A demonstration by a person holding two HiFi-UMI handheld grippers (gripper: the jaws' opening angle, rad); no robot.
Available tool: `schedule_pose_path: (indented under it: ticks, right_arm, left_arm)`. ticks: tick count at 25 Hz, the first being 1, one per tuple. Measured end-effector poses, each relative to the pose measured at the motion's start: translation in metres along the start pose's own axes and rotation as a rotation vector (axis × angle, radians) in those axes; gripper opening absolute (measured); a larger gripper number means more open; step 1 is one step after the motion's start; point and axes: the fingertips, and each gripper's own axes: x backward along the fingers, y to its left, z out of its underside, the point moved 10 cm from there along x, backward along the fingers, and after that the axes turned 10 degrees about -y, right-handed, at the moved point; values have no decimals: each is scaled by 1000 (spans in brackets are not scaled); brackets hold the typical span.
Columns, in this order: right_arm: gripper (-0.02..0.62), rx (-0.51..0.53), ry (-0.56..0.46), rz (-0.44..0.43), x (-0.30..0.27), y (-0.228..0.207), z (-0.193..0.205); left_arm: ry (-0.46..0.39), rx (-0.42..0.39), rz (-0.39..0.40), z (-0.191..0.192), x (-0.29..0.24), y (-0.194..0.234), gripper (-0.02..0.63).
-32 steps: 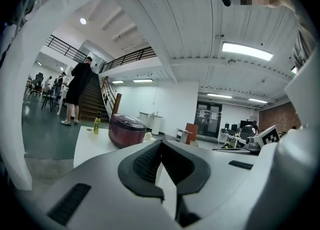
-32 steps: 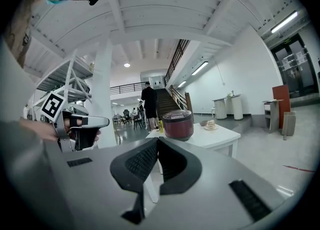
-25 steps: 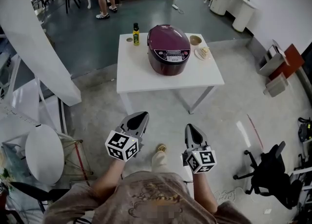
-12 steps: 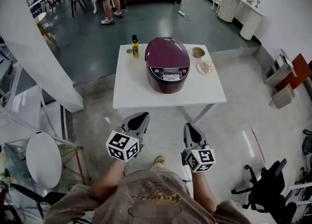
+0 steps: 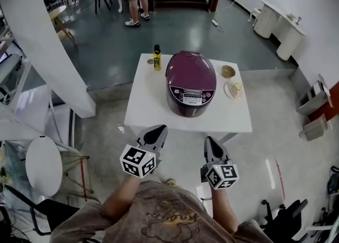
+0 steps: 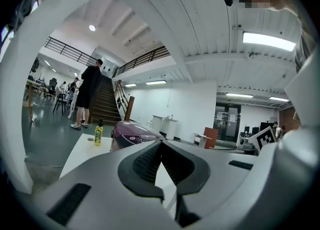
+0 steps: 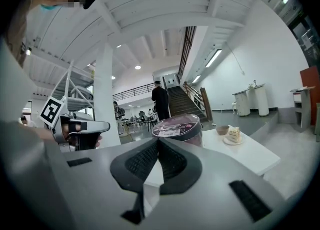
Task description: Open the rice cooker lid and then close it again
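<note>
Stood short of the white table (image 5: 149, 114) bearing the purple rice cooker (image 5: 192, 100) (lid (image 5: 190, 71) down); held left gripper (image 5: 158, 129) and right gripper (image 5: 210, 141) level, both clenched, empty.

I see a white desk (image 5: 147, 104) standing on a grey floor (image 5: 280, 125). A purple rice cooker (image 5: 191, 83) sits near the middle of the top, its lid (image 5: 190, 70) down and its control panel facing my side. Near the far left corner a yellow bottle (image 5: 157, 58) with a dark cap stands upright. A small round object (image 5: 150, 62) lies just beside it on the left; I cannot tell what it is. To the right of the cooker a brown bowl (image 5: 228, 71) sits close to the far edge. Just nearer to me, a white plate (image 5: 228, 92) carries a slice of cake (image 5: 237, 86).
</note>
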Motion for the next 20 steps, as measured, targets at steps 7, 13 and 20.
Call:
schedule_pose_path:
  ticks: [7, 13, 20]
  right_arm:
    - [3, -17, 0, -23, -29, -16, -5]
    - [3, -13, 4, -15, -51, -23, -3]
    - [3, 6, 4, 6, -86, -31, -7]
  left_arm:
    - [-13, -13, -19, -6, -20, 10, 20]
    - [-11, -6, -1, -5, -44, 27, 20]
    - [-10, -5, 46, -8, -87, 53, 20]
